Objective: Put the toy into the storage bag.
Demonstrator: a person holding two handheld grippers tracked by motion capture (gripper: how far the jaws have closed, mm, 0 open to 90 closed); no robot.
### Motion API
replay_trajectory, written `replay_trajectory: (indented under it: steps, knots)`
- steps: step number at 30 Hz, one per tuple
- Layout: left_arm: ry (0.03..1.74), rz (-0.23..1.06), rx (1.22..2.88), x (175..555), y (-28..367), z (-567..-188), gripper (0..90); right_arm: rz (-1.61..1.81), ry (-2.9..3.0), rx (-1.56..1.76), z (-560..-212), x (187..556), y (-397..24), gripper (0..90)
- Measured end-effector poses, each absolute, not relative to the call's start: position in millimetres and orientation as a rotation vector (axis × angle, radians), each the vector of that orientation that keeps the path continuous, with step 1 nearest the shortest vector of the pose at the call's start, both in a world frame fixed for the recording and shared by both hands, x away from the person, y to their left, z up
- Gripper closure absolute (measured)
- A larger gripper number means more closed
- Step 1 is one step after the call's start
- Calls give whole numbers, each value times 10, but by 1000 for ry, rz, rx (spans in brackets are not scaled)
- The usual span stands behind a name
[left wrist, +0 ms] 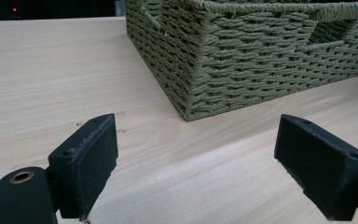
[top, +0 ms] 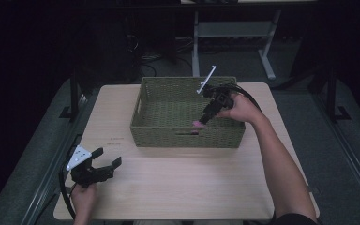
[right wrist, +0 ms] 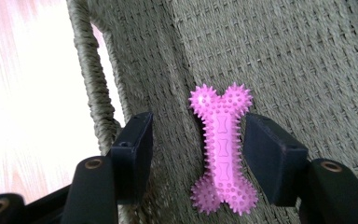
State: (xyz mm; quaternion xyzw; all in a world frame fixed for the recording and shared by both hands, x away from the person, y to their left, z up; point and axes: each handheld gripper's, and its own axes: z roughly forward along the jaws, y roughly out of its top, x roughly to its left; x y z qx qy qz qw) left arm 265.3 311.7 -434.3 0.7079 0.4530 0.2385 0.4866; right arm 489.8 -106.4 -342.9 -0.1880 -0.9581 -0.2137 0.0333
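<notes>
- Right, my right gripper dips inside the woven basket, jaws apart around one pink spiky bone toy lying on the basket floor near the front wall (released or about to be grabbed, I can't tell).
- My left gripper hovers wide open outside the basket's front-left corner, holding nothing, probably just waiting.
- Count: one basket, one toy.

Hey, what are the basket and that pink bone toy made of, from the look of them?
Basket: woven olive-green cord or paper rope, matte; twisted strands show along rim and walls. Bone toy: probably soft rubber or plastic, slight sheen, moulded nubs on both knobbed ends. Neither can be settled by look alone.
</notes>
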Motion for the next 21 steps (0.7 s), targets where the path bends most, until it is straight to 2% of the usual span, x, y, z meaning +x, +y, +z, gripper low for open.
replay_trajectory:
  steps: [21]
  knots:
    - [1095,577,1734,2658,3091,-4345,128,-708,-2943,-607,-3361,4772,-1238,395]
